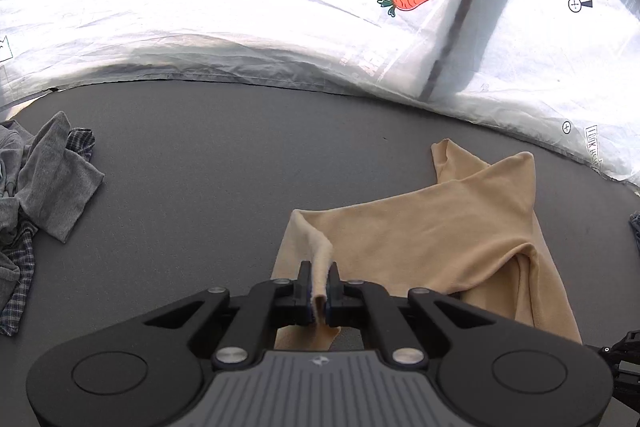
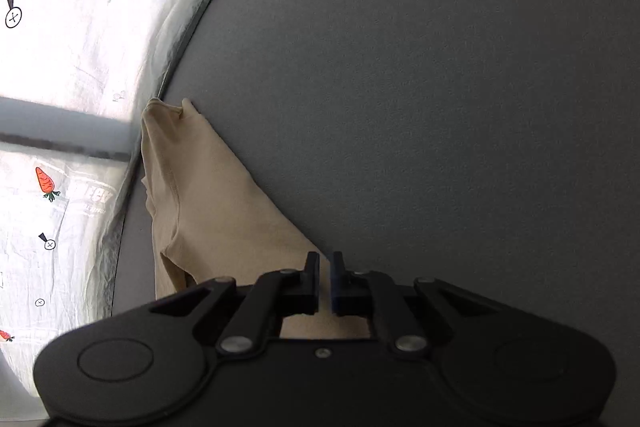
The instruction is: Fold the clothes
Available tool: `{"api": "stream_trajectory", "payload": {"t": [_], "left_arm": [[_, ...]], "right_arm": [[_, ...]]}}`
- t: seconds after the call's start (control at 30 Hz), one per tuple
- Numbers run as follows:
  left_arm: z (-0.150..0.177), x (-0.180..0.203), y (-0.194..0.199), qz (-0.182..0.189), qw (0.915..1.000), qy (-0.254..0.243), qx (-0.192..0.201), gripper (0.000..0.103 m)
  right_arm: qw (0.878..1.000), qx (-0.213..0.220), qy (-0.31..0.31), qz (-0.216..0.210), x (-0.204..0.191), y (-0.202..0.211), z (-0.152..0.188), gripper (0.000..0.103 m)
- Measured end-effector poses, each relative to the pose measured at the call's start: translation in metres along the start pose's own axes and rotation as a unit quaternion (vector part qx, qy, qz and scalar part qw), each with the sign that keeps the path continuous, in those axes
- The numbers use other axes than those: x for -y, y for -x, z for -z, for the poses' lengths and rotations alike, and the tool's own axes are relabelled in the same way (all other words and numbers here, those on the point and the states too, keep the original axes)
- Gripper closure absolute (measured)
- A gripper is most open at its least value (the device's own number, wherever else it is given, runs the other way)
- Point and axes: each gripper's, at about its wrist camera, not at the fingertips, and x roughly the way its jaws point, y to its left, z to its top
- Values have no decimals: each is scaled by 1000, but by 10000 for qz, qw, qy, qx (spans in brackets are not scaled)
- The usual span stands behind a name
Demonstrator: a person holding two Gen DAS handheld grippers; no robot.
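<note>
**On a grey table, one beige garment pinched by the left gripper**

On the dark grey matte tabletop (image 1: 208, 163) lies one beige knit garment (image 1: 440, 227), spread across the near right part of the left wrist view. One black two-finger left gripper (image 1: 319, 287) has its jaws closed on a raised fold at the garment's near left edge; the cloth stands up between the pads. One black right gripper (image 2: 325, 279) sits low over the same beige garment (image 2: 208, 195) in the right wrist view. Only a narrow slit shows between its fingers, and no cloth is seen pinched in it, so it reads as closed and empty.

At the far left edge of the left view sits one heap of other clothes: a crumpled grey jersey piece (image 1: 52, 179) lying over a blue checked cloth (image 1: 22, 279). It is well apart from the beige garment, with bare tabletop between them.

Beyond the table's curved far edge spreads a white crinkled plastic sheet (image 1: 240, 19) printed with orange carrots and crossed circles. In the right view, the garment's far tip just reaches that edge. To its right, the tabletop is open.
</note>
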Motion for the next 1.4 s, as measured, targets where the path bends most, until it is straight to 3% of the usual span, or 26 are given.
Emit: {"api": "stream_trajectory", "payload": {"t": [0.13, 0.3, 0.6, 0.87, 1.4], "left_arm": [[23, 49, 15, 427, 9978, -496, -48, 98], [56, 100, 26, 803, 9915, -998, -237, 98], [90, 148, 21, 915, 9824, -1537, -548, 98], [109, 167, 12, 955, 9804, -1509, -834, 98], [150, 196, 11, 949, 9787, -1326, -1250, 98]], "right_arm": [[9957, -228, -834, -327, 34, 11, 12, 98], [9893, -325, -1304, -577, 59, 27, 20, 98], [9796, -579, -1754, -791, 98, 49, 38, 98], [9767, -696, -1817, -908, 113, 62, 40, 98], [9768, -1046, -1742, -678, 146, 66, 32, 96]]}}
